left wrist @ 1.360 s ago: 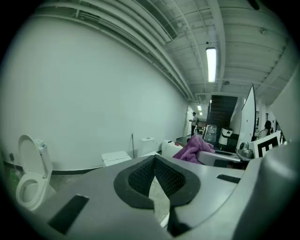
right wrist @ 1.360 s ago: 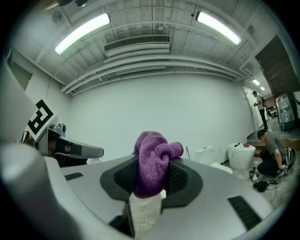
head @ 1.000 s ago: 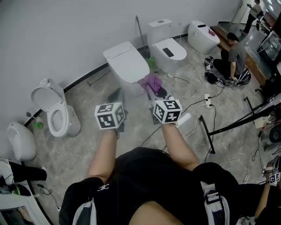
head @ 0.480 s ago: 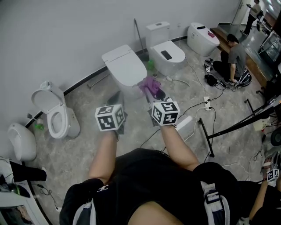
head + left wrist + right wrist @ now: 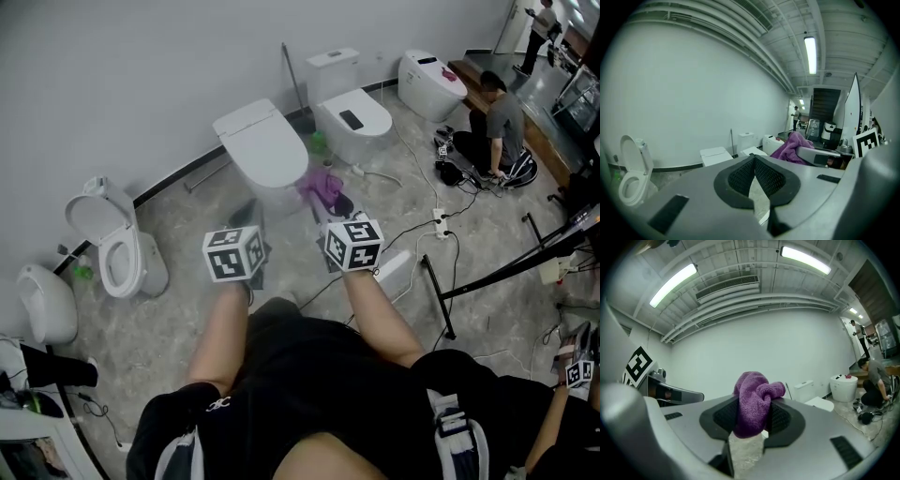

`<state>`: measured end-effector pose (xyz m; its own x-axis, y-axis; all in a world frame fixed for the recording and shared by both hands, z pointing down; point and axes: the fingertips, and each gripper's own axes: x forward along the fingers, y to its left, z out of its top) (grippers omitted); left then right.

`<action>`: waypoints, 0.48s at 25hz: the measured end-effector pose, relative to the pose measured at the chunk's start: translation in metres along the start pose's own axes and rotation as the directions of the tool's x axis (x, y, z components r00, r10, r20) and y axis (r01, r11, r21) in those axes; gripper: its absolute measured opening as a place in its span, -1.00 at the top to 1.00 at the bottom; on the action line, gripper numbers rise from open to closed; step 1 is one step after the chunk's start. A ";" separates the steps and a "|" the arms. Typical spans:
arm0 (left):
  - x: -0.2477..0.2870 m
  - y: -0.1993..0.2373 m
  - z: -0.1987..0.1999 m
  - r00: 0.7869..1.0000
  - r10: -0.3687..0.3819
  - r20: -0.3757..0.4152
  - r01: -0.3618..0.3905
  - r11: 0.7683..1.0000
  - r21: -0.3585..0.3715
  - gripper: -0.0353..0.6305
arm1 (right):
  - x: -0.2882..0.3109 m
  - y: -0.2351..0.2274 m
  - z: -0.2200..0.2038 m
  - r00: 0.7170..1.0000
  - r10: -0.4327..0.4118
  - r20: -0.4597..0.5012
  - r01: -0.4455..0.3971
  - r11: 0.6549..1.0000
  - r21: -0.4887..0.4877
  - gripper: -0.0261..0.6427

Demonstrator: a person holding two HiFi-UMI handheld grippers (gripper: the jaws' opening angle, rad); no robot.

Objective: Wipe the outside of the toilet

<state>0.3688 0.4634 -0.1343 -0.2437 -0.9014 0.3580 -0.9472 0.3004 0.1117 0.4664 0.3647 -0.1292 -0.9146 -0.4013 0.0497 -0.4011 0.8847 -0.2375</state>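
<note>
Toilet (image 5: pixel 262 145), lid down, not yet touched; right gripper (image 5: pixel 751 420) clamps purple cloth (image 5: pixel 754 392) just short of it, left gripper (image 5: pixel 753 161) closed, empty. Wiping apparently all ahead.

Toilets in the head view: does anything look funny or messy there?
Nothing looks spilled or broken. The small toilet at the left has its lid up, while the nearest toilet is shut. A power strip lies loose on the floor.
</note>
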 end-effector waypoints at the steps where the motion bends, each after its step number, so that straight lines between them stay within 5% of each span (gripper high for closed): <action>1: 0.003 0.002 0.000 1.000 0.001 0.001 -0.001 1.000 0.000 0.87 | 0.001 -0.002 -0.001 1.000 0.003 -0.003 -0.003 1.000 0.002 0.52; 12: 0.072 0.049 0.027 0.999 0.011 0.030 -0.010 0.999 -0.030 0.87 | 0.076 -0.024 0.003 0.997 0.057 -0.042 -0.061 0.994 -0.094 0.52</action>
<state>0.2992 0.4047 -0.1283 -0.2604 -0.9069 0.3312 -0.9379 0.3191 0.1362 0.4067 0.3121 -0.1230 -0.9374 -0.3396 0.0766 -0.3475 0.9259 -0.1481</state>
